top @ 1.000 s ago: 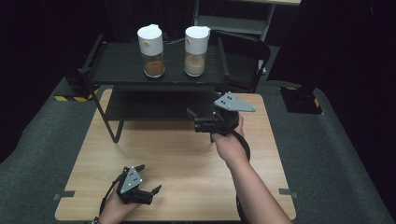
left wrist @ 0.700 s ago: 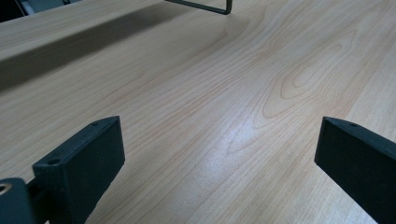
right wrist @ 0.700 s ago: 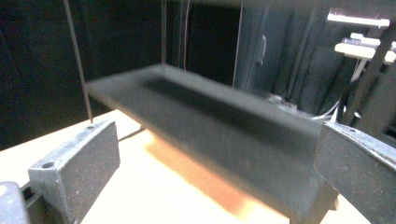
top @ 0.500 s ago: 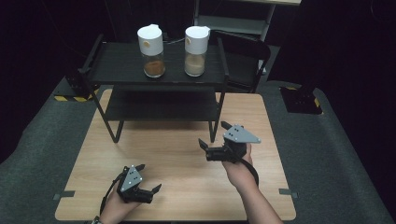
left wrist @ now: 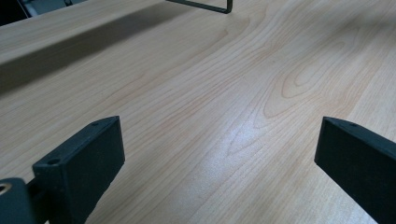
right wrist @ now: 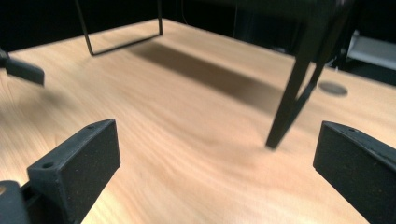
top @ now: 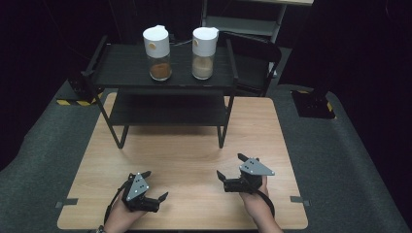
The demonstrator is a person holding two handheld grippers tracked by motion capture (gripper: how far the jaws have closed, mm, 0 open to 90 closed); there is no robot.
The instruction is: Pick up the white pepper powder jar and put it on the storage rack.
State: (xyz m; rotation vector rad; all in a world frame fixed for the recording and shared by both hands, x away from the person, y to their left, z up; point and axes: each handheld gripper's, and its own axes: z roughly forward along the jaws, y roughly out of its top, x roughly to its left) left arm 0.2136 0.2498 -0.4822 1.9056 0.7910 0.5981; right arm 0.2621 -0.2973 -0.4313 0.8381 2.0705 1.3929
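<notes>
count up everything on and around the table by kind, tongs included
jars with white lids: 2, one with dark brown powder, one with pale tan powder
black two-tier shelf rack: 1
tongs: 2, the left gripper and the right gripper, both open and empty
wooden table: 1
total: 6

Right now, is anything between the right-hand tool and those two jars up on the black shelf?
Nothing visible lies between the right gripper and the two jars; bare table lies ahead, though they sit raised on the rack.
</notes>
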